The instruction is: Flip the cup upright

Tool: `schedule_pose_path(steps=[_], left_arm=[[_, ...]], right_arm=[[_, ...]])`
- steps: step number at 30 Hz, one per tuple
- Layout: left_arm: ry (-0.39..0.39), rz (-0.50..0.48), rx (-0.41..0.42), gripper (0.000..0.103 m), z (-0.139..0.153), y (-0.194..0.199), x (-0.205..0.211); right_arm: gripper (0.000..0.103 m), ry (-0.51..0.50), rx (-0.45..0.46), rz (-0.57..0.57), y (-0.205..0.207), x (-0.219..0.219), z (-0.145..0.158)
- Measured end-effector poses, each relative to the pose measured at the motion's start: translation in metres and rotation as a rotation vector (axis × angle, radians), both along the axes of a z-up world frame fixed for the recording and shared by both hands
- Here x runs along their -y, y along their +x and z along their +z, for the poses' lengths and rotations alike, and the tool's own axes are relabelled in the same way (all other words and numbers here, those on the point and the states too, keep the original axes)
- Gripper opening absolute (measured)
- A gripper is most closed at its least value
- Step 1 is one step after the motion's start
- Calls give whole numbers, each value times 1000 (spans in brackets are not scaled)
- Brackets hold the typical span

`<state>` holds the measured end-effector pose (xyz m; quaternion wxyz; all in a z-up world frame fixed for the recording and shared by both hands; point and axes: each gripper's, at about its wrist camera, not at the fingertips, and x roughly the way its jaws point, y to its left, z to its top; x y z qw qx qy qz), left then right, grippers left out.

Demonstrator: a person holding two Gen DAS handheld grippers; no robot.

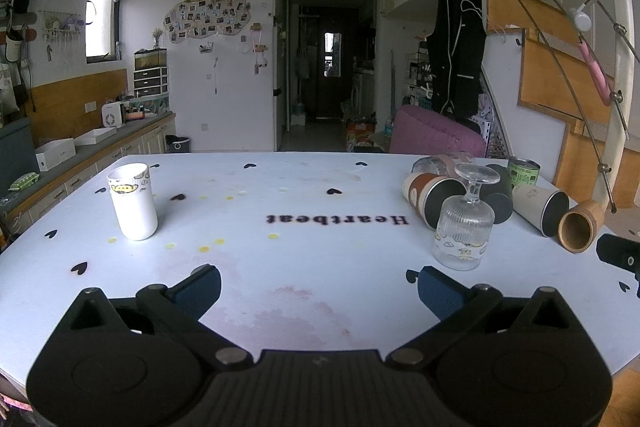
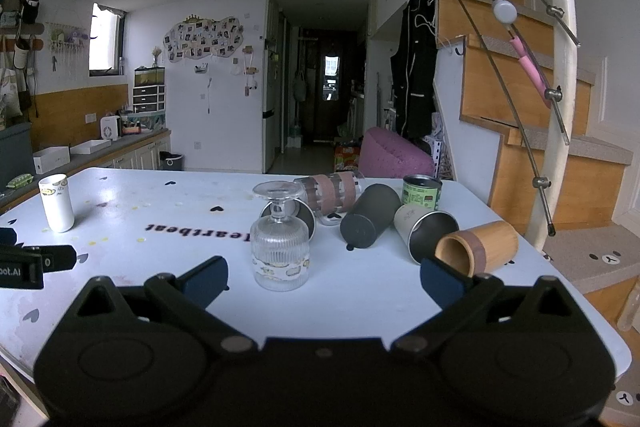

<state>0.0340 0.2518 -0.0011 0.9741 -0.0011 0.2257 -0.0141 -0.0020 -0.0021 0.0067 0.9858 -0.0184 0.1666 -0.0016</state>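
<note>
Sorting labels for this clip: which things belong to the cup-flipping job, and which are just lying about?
Job:
upturned stemmed glass
bamboo cup on its side
black tumbler on its side
right gripper

Lying about:
white cup, already upright
green can

We see ribbed clear glass goblet (image 2: pixel 280 247) ahead of right gripper (image 2: pixel 322 277), glossy. Right of it, bamboo wood cup (image 2: pixel 478 247), matt. Gripper pads (image 2: pixel 440 281) blue, textured rubber look. White cup (image 1: pixel 134 203) far left of left gripper (image 1: pixel 318 287), smooth. Table (image 1: pixel 300 267) matt white.
</note>
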Motion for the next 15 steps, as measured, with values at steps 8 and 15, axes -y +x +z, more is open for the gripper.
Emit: schedule_pose_path(steps=[8, 15], left_arm=[[1, -2, -2, 103, -2, 0, 0], [-2, -17, -6, 103, -9, -1, 0]], right_arm=[[103, 20, -12, -23, 7, 7, 0], [103, 76, -30, -163, 50, 45, -4]])
